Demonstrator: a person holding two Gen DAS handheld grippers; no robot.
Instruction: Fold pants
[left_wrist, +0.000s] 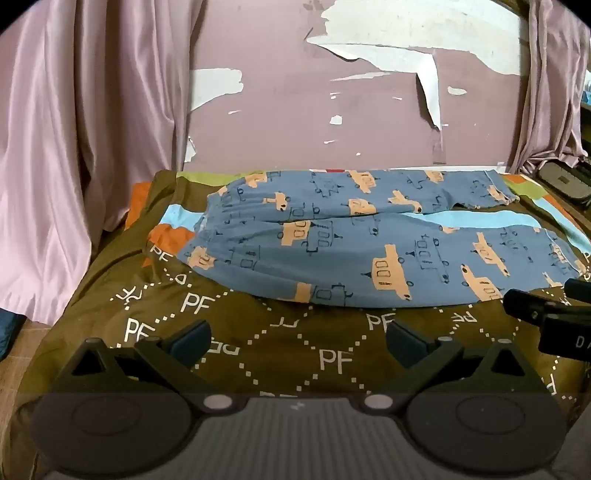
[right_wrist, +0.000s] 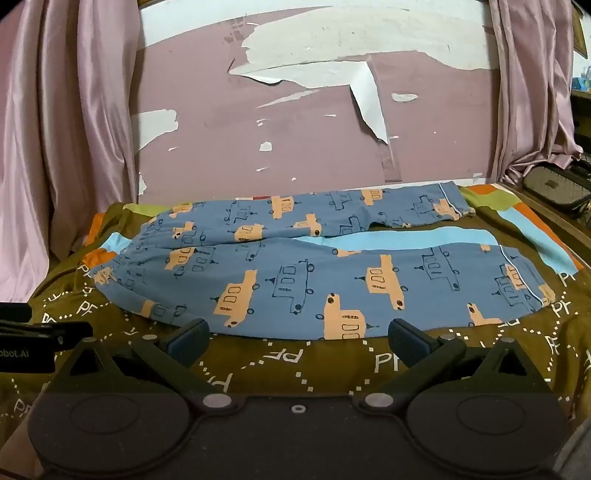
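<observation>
Standing fully wide, the jaws of the left gripper (left_wrist: 297, 341) hold nothing and touch nothing; its dark blue pads hang over bare olive-brown bedcover printed with white "PF" letters and dotted diamonds (left_wrist: 258, 354), short of the garment's near edge; the right gripper (right_wrist: 297, 341) is in the same state, jaws at full spread and empty, its pads just at the near hem of the cloth without visible contact; each tool shows at the edge of the other's view, so the two are side by side, left tool toward the waist end, right tool toward the cuffs.

Beyond the jaws lie the blue cotton pants patterned with orange boats (left_wrist: 351, 254), spread flat across the bed, gathered waistband at the left, both legs running right; the legs are parted, a light blue stripe of the bedcover showing between them; the far leg lies close to the peeling mauve wall (left_wrist: 314, 122), pink satin curtains (left_wrist: 85, 129) hanging to either side.

Assessment: no fold is present; the garment is laid out only; leg-over-leg fold and lengthwise folds all remain; the task appears at its start.
</observation>
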